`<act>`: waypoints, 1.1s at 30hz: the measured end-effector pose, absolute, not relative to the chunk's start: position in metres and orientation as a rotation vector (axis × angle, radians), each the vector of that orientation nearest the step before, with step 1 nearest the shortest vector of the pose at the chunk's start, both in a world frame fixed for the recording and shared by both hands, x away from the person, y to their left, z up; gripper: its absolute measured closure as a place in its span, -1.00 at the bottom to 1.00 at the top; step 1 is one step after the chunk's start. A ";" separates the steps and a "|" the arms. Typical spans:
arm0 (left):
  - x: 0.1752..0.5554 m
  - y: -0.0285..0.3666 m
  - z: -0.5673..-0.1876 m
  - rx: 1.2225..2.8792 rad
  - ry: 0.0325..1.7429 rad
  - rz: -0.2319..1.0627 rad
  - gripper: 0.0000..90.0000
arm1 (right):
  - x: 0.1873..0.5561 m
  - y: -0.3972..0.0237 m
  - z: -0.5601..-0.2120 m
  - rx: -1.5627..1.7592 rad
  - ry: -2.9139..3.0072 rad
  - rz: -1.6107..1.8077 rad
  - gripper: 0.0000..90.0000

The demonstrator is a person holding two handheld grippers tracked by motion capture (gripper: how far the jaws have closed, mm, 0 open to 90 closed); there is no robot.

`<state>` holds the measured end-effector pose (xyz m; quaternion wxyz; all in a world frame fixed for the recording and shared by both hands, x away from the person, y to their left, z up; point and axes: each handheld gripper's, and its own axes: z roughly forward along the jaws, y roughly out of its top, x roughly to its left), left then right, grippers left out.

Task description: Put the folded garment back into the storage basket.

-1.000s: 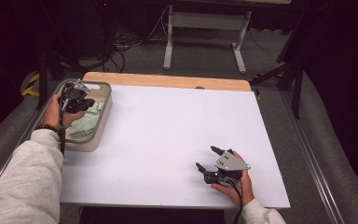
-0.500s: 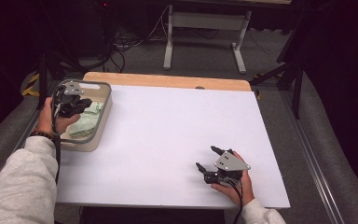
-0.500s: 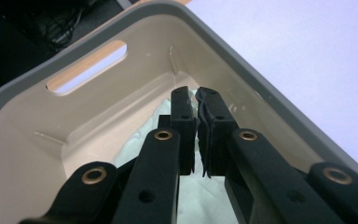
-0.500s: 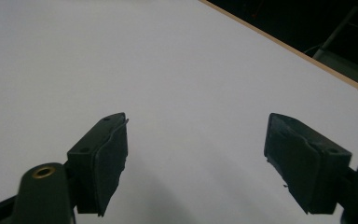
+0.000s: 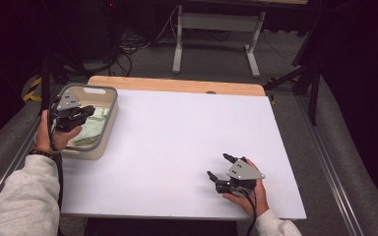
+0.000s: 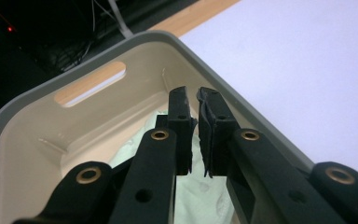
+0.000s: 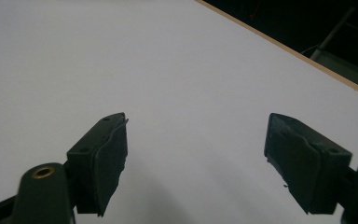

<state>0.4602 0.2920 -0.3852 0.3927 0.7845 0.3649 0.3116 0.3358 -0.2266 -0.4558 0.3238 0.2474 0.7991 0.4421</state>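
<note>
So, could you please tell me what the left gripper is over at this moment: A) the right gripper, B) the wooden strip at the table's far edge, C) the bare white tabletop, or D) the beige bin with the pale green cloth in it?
D: in the high view the left gripper sits above the beige bin at the table's left edge, and its own view shows the pale green cloth lying inside beneath the nearly closed jaws.

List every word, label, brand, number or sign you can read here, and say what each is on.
None can be read.
The bin has plain walls, with no lettering.
The pale green cloth in it carries a faint pattern, too blurred to tell whether any of it is text.
The table is blank white.
The left gripper and right gripper bear no markings.
</note>
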 end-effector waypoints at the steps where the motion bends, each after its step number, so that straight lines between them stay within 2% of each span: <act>1: 0.459 0.292 -0.386 1.981 0.926 0.794 0.86 | 0.336 -0.227 -0.456 0.650 2.098 1.159 -0.51; 13: 0.445 0.294 -0.385 1.894 0.916 0.829 0.80 | 0.336 -0.226 -0.457 0.651 2.106 1.156 -0.51; 27: 0.423 0.299 -0.388 1.787 0.910 0.848 0.64 | 0.336 -0.226 -0.457 0.654 2.115 1.156 -0.51; 33: 0.418 0.296 -0.389 1.777 0.896 0.842 0.44 | 0.337 -0.226 -0.457 0.655 2.107 1.153 -0.51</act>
